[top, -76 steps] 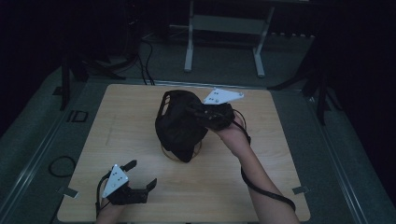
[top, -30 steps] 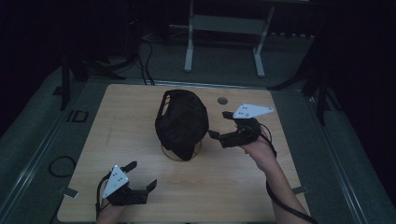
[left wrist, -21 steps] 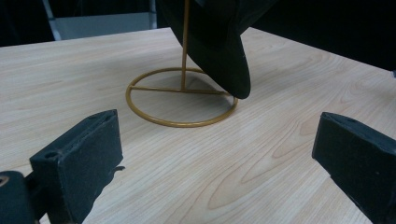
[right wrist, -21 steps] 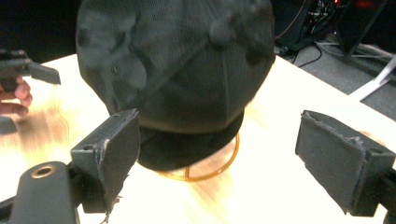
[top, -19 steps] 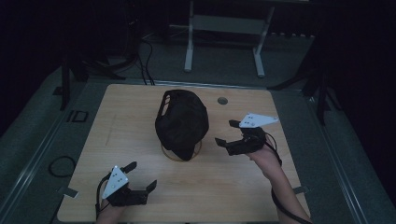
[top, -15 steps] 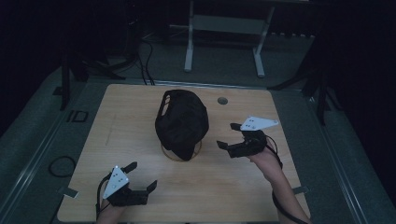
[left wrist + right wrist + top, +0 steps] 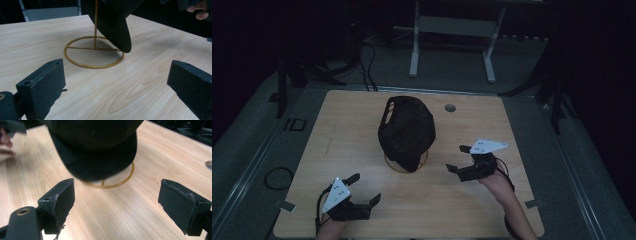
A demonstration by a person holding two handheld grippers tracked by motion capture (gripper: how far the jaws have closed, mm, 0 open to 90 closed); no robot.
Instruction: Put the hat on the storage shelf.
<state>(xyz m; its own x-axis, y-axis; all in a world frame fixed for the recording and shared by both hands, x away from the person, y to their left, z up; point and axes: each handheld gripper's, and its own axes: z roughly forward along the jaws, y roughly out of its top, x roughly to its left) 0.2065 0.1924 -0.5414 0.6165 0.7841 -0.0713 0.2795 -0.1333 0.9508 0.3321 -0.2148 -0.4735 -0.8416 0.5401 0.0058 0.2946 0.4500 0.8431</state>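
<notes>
Withdrawn from the black cap (image 7: pixel 406 131), the right gripper (image 7: pixel 460 159) now hovers beside it, jaws wide and empty.
That cap sits on a gold wire stand (image 7: pixel 94 52) at mid-tabletop (image 7: pixel 352 120), its brim drooping toward the stand's ring base. Near the front edge, well apart from the cap, the left gripper (image 7: pixel 363 190) rests with jaws wide, holding nothing. A round hole (image 7: pixel 450 107) lies behind the cap.

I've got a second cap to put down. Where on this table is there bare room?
Bare wood runs along the table's left side, between its edge and the black cap on the gold stand. The far right corner has a small hole. The near edge is crowded by the left gripper and right gripper, both open.
</notes>
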